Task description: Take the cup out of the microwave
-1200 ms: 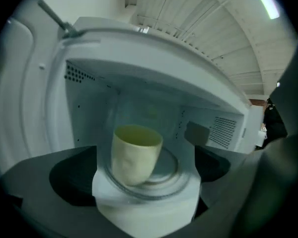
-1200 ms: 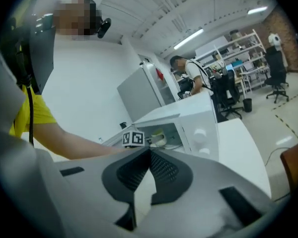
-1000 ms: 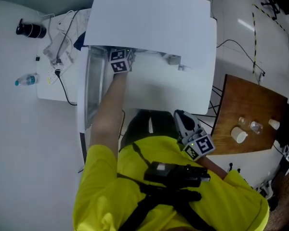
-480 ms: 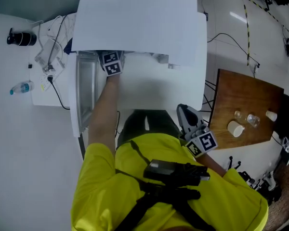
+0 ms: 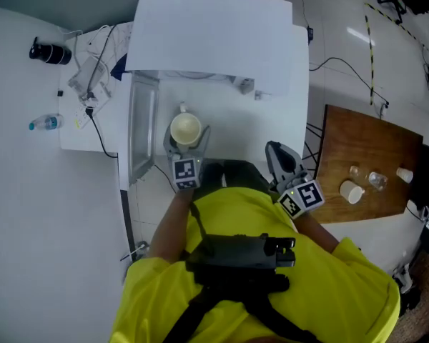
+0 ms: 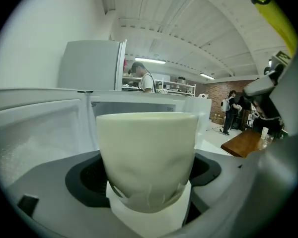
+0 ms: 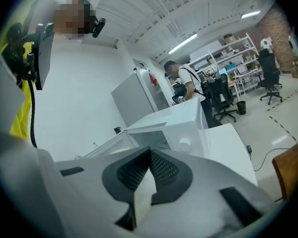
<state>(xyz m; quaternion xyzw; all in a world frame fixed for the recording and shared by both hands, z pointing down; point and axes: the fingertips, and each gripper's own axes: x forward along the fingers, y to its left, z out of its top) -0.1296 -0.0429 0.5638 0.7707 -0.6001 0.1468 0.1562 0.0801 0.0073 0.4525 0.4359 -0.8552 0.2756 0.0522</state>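
A cream cup (image 5: 185, 128) is out in front of the white microwave (image 5: 214, 34), above the white counter, with my left gripper (image 5: 185, 140) shut on it. In the left gripper view the cup (image 6: 146, 152) fills the space between the jaws, and both pads press its lower sides. The microwave door (image 5: 141, 131) stands open at the left. My right gripper (image 5: 277, 157) hovers near the person's body at the right. Its jaws meet at the tips with nothing between them, and it points toward the microwave (image 7: 184, 123).
At the right is a wooden table (image 5: 368, 145) with small cups and glasses. At the left a white table carries a water bottle (image 5: 43, 123), cables and a black object (image 5: 48, 51). People and shelves are in the background of both gripper views.
My left gripper has drawn back out of the microwave toward the person, bringing the cup with it. The right gripper has hardly moved.
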